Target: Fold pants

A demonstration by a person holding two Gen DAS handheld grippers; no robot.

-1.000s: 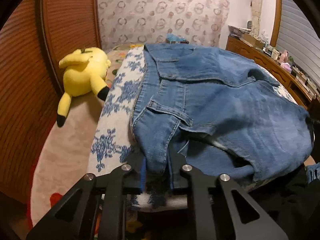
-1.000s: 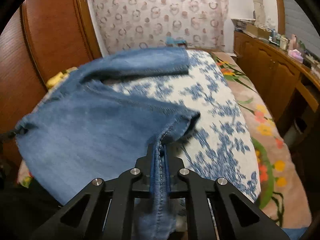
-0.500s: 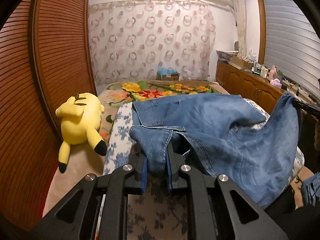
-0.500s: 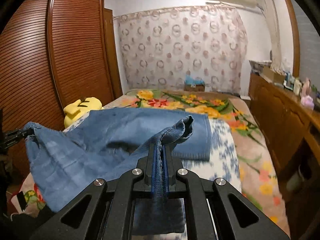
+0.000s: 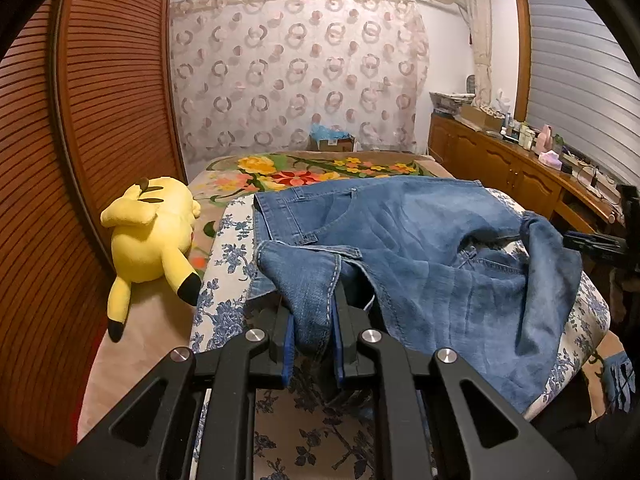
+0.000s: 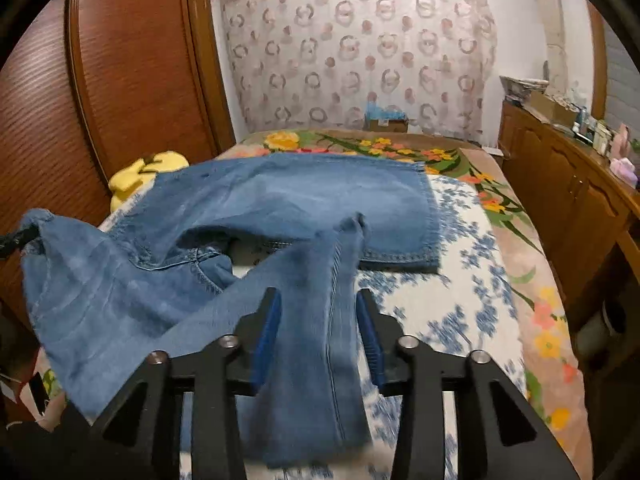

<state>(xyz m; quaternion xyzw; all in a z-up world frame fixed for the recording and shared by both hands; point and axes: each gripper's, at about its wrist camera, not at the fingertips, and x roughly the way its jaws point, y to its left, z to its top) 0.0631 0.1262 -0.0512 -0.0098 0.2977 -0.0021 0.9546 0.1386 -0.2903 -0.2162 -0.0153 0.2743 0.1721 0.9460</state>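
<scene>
Blue jeans (image 5: pixel 420 240) lie partly folded over a white cloth with blue flowers (image 5: pixel 228 280) on the bed. My left gripper (image 5: pixel 312 304) is shut on a bunched fold of the denim near the waistband and holds it above the cloth. In the right wrist view the jeans (image 6: pixel 280 192) spread across the bed, and a leg end drapes between the blue pads of my right gripper (image 6: pixel 316 308). Its jaws are opening, with a gap on each side of the fabric. The right gripper (image 5: pixel 592 240) also shows at the far right edge beside a raised denim corner.
A yellow plush toy (image 5: pixel 152 236) lies left of the jeans by the brown slatted wardrobe doors (image 5: pixel 100 120). A wooden sideboard (image 5: pixel 520 172) with small items runs along the right. A flowered blanket (image 6: pixel 520 280) covers the bed. A cardboard box (image 5: pixel 332 144) stands by the curtain.
The right jaws, clamped on the trouser leg before, have parted and the leg now hangs loose between them. The left gripper rose with its fold and keeps its grip.
</scene>
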